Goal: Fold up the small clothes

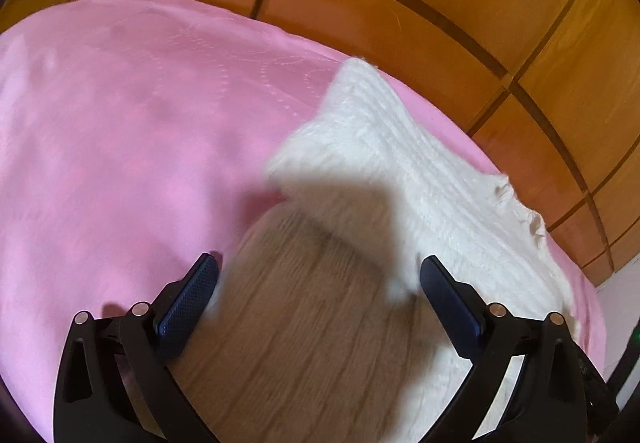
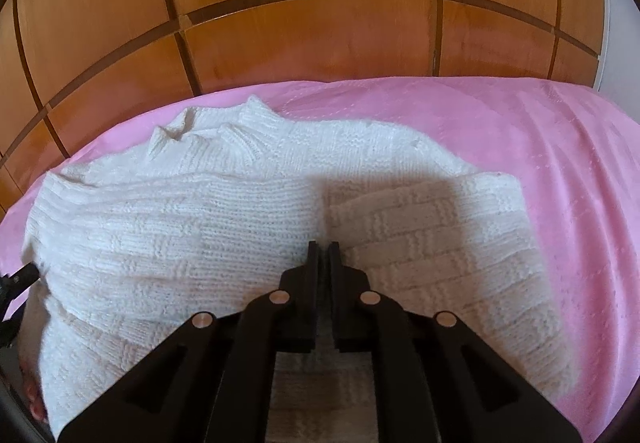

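A white knitted sweater (image 2: 208,211) lies on a pink sheet (image 2: 540,171), its collar toward the wooden wall. One side is folded over the body at the right. My right gripper (image 2: 323,247) is above the sweater's middle with its jaws nearly together; no cloth shows between the tips. In the left wrist view the sweater (image 1: 400,163) lies at the right, and a blurred, shaded part of it (image 1: 312,323) sits between my wide-open left gripper (image 1: 320,267). The left gripper's tip also shows at the right wrist view's left edge (image 2: 24,275).
A wooden panelled wall (image 2: 304,15) stands right behind the bed. The pink sheet (image 1: 120,147) spreads to the left of the sweater. A white wall strip (image 2: 616,3) is at the far right.
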`<state>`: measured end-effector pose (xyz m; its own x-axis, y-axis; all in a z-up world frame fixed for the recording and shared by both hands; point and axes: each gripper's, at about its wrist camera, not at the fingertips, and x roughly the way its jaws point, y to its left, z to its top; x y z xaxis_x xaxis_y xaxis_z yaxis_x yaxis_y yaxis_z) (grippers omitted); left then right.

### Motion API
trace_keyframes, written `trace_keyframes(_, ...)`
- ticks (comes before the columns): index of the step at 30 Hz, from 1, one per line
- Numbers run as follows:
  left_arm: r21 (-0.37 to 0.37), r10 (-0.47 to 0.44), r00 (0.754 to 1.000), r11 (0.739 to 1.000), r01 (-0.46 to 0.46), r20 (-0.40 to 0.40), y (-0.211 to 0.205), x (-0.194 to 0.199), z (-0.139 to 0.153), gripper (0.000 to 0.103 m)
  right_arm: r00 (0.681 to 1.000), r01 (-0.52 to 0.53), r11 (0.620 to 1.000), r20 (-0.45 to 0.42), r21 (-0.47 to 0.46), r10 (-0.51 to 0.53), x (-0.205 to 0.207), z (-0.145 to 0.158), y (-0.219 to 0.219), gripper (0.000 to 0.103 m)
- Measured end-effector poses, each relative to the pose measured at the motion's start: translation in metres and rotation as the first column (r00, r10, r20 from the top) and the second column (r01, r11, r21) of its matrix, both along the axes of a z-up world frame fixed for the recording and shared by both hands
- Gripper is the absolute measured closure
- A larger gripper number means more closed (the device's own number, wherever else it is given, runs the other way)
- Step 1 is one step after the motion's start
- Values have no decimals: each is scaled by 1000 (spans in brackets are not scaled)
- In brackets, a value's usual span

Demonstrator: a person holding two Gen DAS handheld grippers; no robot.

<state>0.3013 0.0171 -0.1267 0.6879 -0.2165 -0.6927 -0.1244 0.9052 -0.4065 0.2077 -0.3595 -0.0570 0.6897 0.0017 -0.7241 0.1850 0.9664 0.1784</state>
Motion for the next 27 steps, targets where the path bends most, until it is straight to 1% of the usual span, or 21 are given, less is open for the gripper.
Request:
trace_keyframes(5,14,-13,1000,1000,13,-10,2,-29,5,3,1000,4,1000,2,-18,-4,0,1,1,96)
trace_keyframes(7,26,-26,1000,999,26,-14,3,-40,6,3,1000,15,1000,8,-22,-15,-2,3,0,85)
trace_keyframes(8,40,-34,999,999,34,-19,3,-45,8,3,1000,22,1000,15,-19,-22,-4,5,-1,61)
trace_keyframes(9,54,-42,999,998,44,-23,4,-50,9,3,999,33,999,23,-14,-33,-8,9,-4,31)
trace_keyframes(10,62,-51,998,997,52,-27,5,-53,9,3,999,43,999,32,-11,-42,-11,11,-6,29)
trace_keyframes(12,85,-85,996,992,88,-41,8,-60,11,3,997,30,999,66,27,-32,-28,20,-14,46)
trace_keyframes(15,110,-124,991,986,128,-44,13,-72,11,3,996,-29,998,83,55,24,-53,26,-18,54)
trace_keyframes(17,120,-132,991,983,136,-39,17,-80,11,3,994,-67,995,96,68,60,-74,27,-20,55)
trace_keyframes(20,129,-133,991,982,135,-30,24,-93,10,3,990,-100,987,107,122,87,-102,25,-23,55)
trace_keyframes(23,145,-149,989,978,150,-14,27,-105,9,3,992,-94,979,98,182,77,-129,21,-25,54)
trace_keyframes(27,198,-200,980,960,197,-4,27,-121,11,3,995,-70,961,92,268,47,-163,17,-33,54)
